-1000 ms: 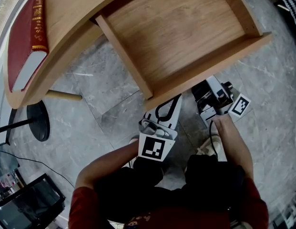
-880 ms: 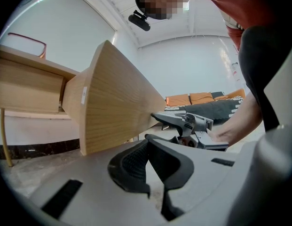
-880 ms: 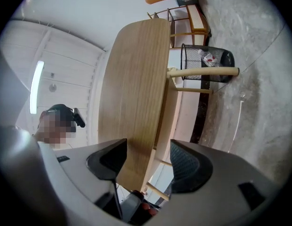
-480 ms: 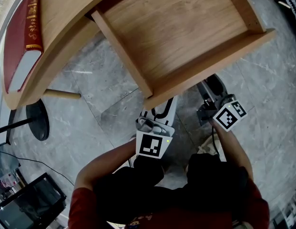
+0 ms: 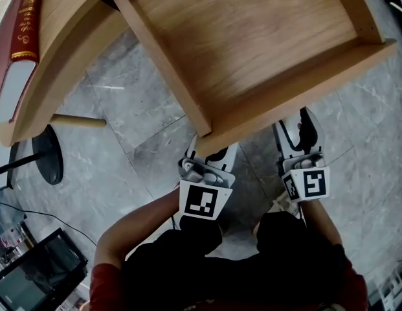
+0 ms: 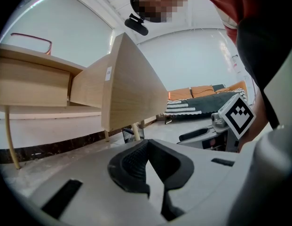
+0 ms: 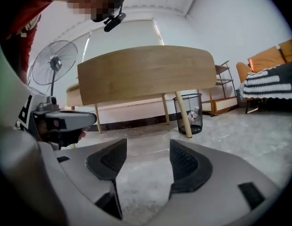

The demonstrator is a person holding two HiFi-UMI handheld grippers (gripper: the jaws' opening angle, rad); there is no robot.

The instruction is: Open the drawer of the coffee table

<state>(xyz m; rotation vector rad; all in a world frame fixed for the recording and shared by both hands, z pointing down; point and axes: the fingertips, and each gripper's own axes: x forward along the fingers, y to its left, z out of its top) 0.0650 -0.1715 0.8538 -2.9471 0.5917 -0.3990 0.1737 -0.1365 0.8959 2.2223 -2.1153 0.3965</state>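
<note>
Pale wooden drawer sits pulled out, front just above my L tool, jaws together; R tool apart, both empty.

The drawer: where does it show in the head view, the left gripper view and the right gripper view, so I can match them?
Head view: the drawer fills the upper middle, pulled out, seen from above.
Left gripper view: its front panel stands left of centre, seen nearly edge-on.
Right gripper view: the front panel spans the upper centre, face-on.
Shared landmark: the orange sofa, at the right in both gripper views; not in the head view.
</note>
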